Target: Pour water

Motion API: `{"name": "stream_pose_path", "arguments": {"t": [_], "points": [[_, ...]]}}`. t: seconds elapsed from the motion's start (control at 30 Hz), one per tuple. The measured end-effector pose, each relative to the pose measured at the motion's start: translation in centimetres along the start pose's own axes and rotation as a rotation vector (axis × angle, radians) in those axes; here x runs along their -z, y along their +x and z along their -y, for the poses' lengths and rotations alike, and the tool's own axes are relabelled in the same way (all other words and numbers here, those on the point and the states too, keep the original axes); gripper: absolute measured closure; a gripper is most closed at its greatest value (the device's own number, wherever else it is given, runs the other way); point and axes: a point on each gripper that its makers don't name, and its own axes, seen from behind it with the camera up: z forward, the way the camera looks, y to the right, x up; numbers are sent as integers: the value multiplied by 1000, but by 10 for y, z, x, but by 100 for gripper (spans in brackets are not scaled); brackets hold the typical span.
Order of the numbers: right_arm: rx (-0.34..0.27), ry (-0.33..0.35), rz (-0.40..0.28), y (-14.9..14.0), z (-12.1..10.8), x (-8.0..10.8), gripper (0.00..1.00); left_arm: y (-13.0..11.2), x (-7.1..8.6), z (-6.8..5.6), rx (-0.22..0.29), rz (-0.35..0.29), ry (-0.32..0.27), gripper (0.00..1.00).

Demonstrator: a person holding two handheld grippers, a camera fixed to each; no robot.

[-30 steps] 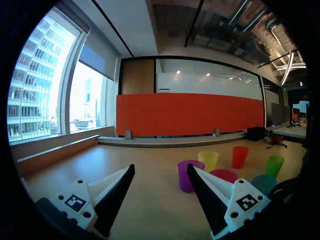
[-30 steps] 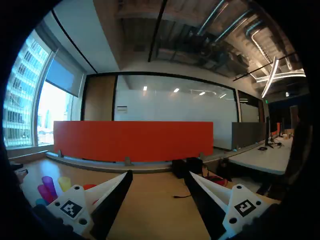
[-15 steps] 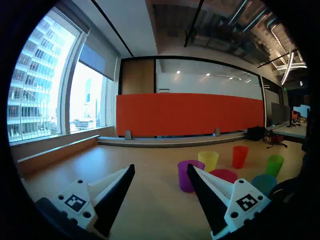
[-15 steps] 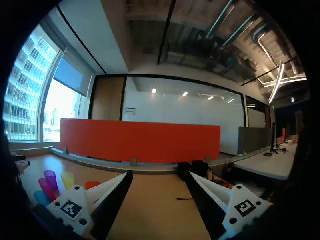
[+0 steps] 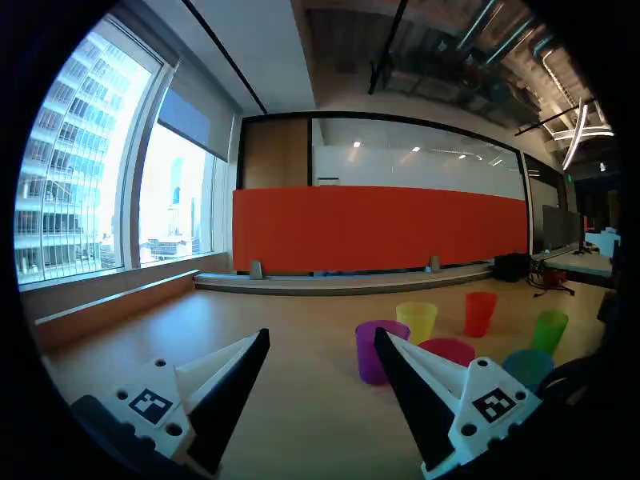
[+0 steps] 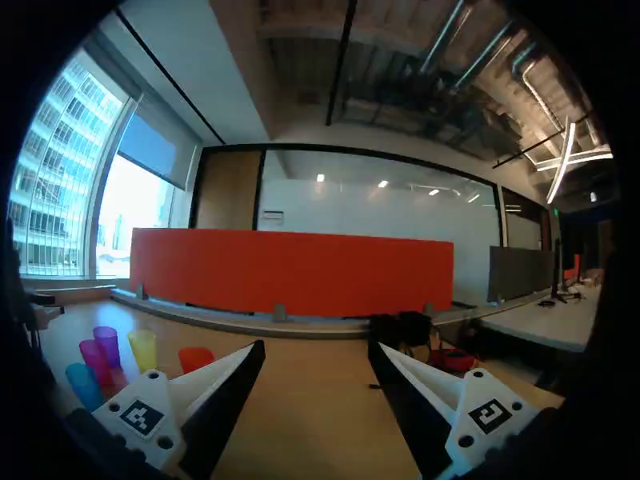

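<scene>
**Cups stand ahead and to the right of the left tongs [image 5: 320, 332]**

We count six plastic cups in a loose cluster on the pale wooden surface [image 5: 304, 400]. All stand upright with their mouths up, so their long axes are vertical. In the left gripper view the purple cup [image 5: 374, 352] is the closest, just beyond the right-hand finger tip. The pink cup [image 5: 448, 350] is partly hidden behind that finger, and the blue cup [image 5: 524, 366] sits low beside it. The yellow cup [image 5: 417, 320], the red cup [image 5: 480, 312] and the green cup [image 5: 550, 330] form a row farther back. From this low angle we cannot see into any of them, so we cannot tell which holds water, if any does.

We judge the left tongs the nearer pair: a short reach forward and to the right would meet the purple cup. In the right gripper view the cluster lies low at the far left, off the line of the right tongs [image 6: 316, 345], with the blue cup [image 6: 82, 384] nearest that edge. The right tongs would need a clear swing leftward to face it.

Both pairs of tongs are spread wide, with bare surface showing between their fingers and nothing pinched.

Behind the cups an orange partition [image 5: 376, 228] runs across the far side, and tall windows [image 5: 72, 160] stand to the left.
</scene>
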Motion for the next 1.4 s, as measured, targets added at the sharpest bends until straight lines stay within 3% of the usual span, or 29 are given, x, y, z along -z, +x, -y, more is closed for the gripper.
{"name": "stream_pose_path", "arguments": {"t": [0.57, 1.4], "points": [[-28, 20, 31, -47, 10, -12, 0, 0, 0, 1, 0, 0, 0, 3], [-47, 14, 82, -70, 4, -17, 0, 0, 0, 1, 0, 0, 0, 3]]}}
